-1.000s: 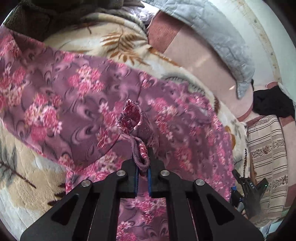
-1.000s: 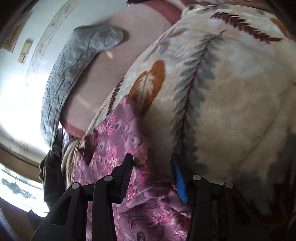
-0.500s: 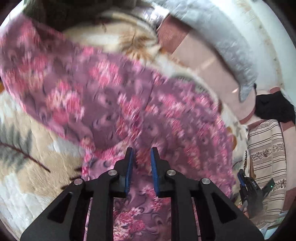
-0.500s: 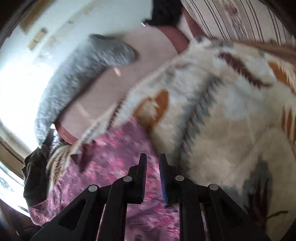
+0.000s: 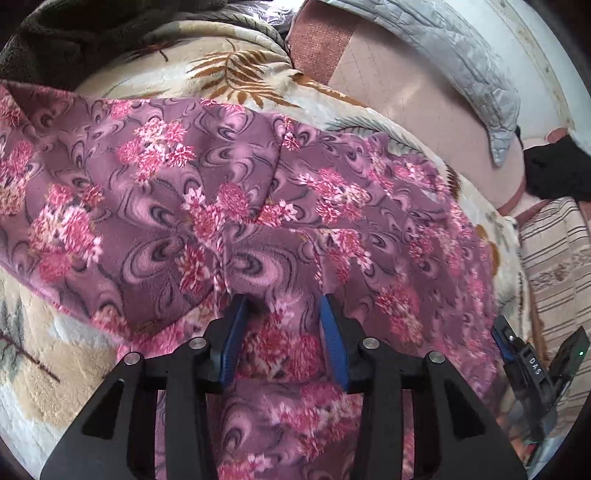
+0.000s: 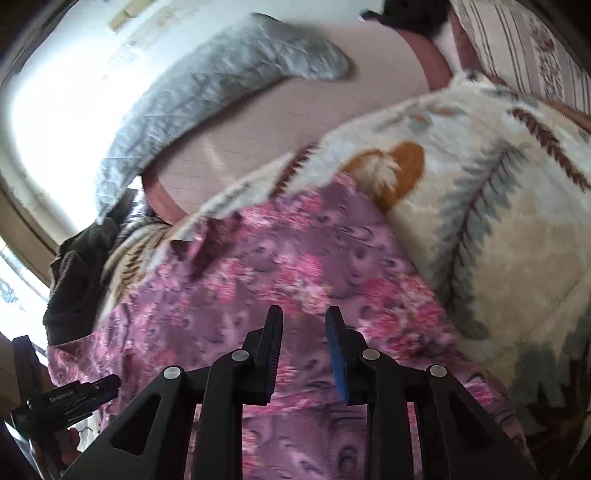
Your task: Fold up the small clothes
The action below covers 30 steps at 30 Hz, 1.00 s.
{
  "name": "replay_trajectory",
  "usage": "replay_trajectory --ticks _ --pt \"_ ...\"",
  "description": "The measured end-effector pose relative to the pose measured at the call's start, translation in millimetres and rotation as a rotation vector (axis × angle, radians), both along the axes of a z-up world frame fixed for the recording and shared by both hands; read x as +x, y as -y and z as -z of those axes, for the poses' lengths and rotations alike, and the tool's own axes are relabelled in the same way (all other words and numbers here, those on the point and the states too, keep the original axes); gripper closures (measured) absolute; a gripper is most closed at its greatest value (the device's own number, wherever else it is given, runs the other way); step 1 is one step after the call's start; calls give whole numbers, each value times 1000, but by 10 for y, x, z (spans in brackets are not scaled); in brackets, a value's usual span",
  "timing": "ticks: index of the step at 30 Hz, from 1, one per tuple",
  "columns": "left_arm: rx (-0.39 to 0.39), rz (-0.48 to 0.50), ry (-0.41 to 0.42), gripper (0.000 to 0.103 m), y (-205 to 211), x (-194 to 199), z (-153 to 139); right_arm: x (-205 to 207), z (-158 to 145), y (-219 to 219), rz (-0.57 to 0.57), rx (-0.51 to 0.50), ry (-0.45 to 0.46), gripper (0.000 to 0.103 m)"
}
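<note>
A purple garment with pink flowers [image 5: 229, 206] lies spread on a cream fleece blanket with a leaf print [image 5: 236, 70]. One part is folded over the other along a crease near the middle. My left gripper [image 5: 282, 306] is open and empty, just above the garment's near part. The same garment fills the lower half of the right wrist view [image 6: 288, 266]. My right gripper [image 6: 304, 317] is open by a smaller gap and empty, just above the cloth. The right gripper also shows at the left wrist view's right edge [image 5: 524, 362].
A grey quilted pillow [image 5: 454, 48] lies on a pink sheet [image 5: 417, 99] behind the blanket. A dark cloth [image 5: 557, 170] and a striped cushion [image 5: 554, 258] lie at the right. A dark brown blanket [image 5: 74, 33] is bunched at the far left.
My left gripper let go of the garment fold it was pinching and opened wide; the fold now lies flat. My right gripper went from open to nearly shut and opened partly again, and moved over the garment.
</note>
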<state>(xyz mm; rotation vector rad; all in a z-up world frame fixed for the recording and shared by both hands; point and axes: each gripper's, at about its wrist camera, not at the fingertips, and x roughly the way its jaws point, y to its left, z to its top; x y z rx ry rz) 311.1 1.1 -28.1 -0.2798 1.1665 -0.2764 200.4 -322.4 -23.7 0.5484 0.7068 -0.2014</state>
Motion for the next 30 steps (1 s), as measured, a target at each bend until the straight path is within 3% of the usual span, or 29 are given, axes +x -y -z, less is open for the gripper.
replay_trajectory --ticks 3,6,10,14,17,20,22,27,30 --pt "-74 -29 3 64 -233 -86 -102 49 -17 -284 -94 15 36 76" --pt "-131 -82 27 63 -564 -176 -250 256 16 -755 -225 56 15 76" --pt "-197 -190 79 59 -1269 -288 -439 568 29 -1518 -418 86 0 76" --pt "-243 -301 108 57 -1927 -327 -495 851 92 -2150 -540 94 -43 76" --pt "-291 -393 116 57 -2423 -288 -486 937 267 -2392 -554 63 -101 76" --pt "-356 -481 119 51 -2850 -199 -416 874 310 -2461 -560 9 -43 75" --pt "-420 -543 124 49 -3089 -110 -340 860 302 -2428 -556 35 -41 75" --pt "-621 -644 103 49 -3433 144 -59 860 329 -2430 -558 40 -36 75" --pt "-688 -690 78 49 -3525 308 125 862 336 -2431 -558 32 -36 75"
